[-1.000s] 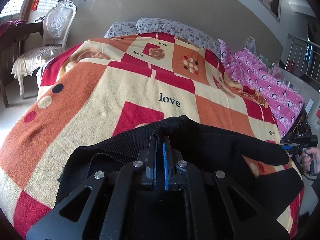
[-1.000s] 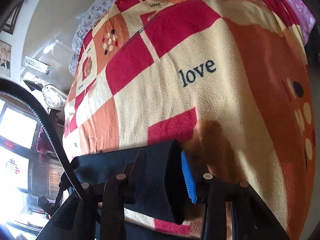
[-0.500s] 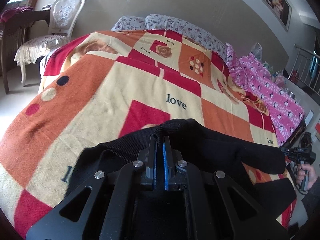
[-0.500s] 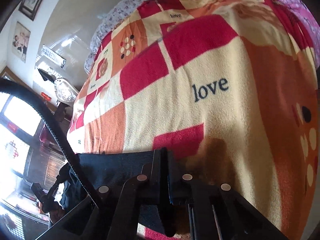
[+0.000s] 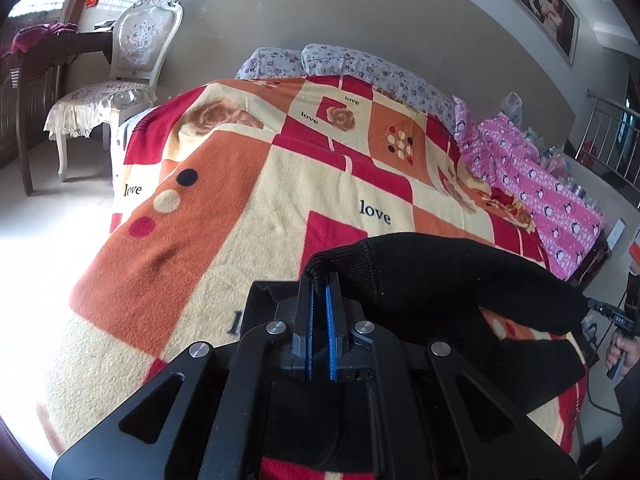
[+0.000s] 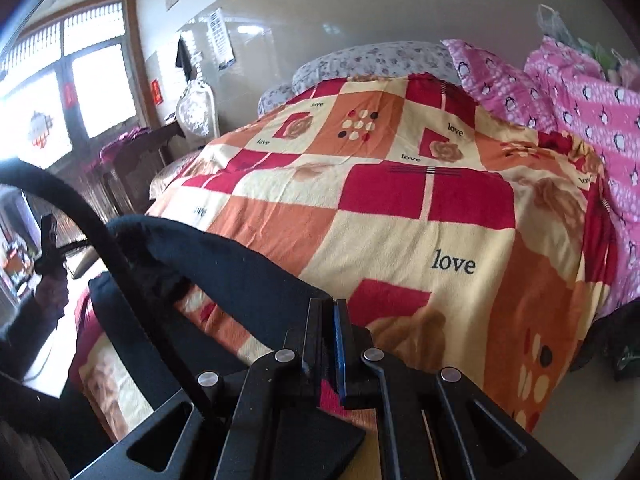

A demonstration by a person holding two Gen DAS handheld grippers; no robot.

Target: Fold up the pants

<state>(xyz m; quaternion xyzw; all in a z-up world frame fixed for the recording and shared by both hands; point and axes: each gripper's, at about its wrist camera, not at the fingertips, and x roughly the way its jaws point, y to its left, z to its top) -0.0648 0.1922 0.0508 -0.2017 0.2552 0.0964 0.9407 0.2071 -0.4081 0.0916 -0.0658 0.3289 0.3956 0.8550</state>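
Note:
Black pants [image 5: 444, 280] hang stretched between my two grippers above the foot of a bed. My left gripper [image 5: 320, 280] is shut on one corner of the ribbed edge. My right gripper [image 6: 329, 308] is shut on the other corner of the pants [image 6: 240, 272]. The lifted edge runs as a taut band from one gripper to the other, and the rest of the fabric droops below it onto the blanket. The right gripper also shows at the far right of the left wrist view [image 5: 622, 316].
The bed carries a red, orange and cream patchwork blanket [image 5: 280, 184] printed "love". A pink penguin quilt [image 5: 540, 184] lies along its right side, floral pillows [image 5: 360, 68] at the head. A white chair [image 5: 120, 80] and dark desk stand left. A black cable [image 6: 100, 232] crosses the right wrist view.
Both grippers have lifted the pants edge higher off the blanket and tilted up. The right gripper, open around the fabric a second ago, has shut on it.

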